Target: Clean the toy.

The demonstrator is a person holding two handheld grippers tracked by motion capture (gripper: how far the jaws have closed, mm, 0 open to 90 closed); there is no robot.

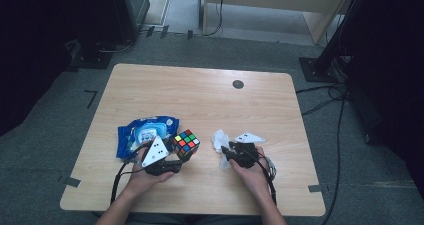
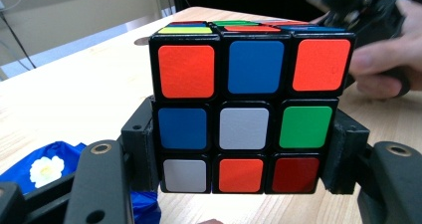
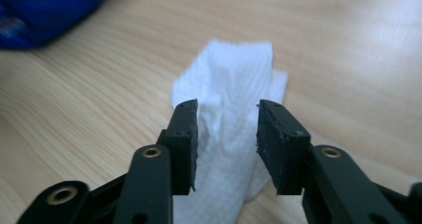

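The person's left gripper (image 1: 176, 161) is clamping a scrambled plastic puzzle cube with black edges and coloured stickers (image 1: 186, 143), holding it just above the pale wooden counter (image 1: 200, 100). In the left gripper view the two black fingers (image 2: 141, 149) are pressing on the cube's lower side faces, left and right, so the grip is looking firm and the cube (image 2: 249, 112) is sitting square, with a face of orange, blue, white, green and red squares turned toward the camera.

The right gripper (image 1: 223, 150) is lying low over a crumpled white paper wipe (image 1: 219, 140) that is resting on the counter just to the right of the cube. In the right gripper view the fingers (image 3: 185, 142) are standing at a narrow gap on either side of a raised fold of the wipe (image 3: 234, 79); the left pad is looking as though it is brushing the fold, while a sliver of white is showing beside the right pad, so the pinch is not yet looking complete.

A blue plastic pack of wet wipes with a white flower print (image 1: 142, 132) is lying behind the left gripper, near the cube.

Judging from this, the step in hand is picking up the wipe so that the cube can be cleaned. The next move is calling for the right fingers to be closing fully on the fold, then lifting it clear of the counter and bringing it across to the cube, with the left gripper keeping the cube steady.
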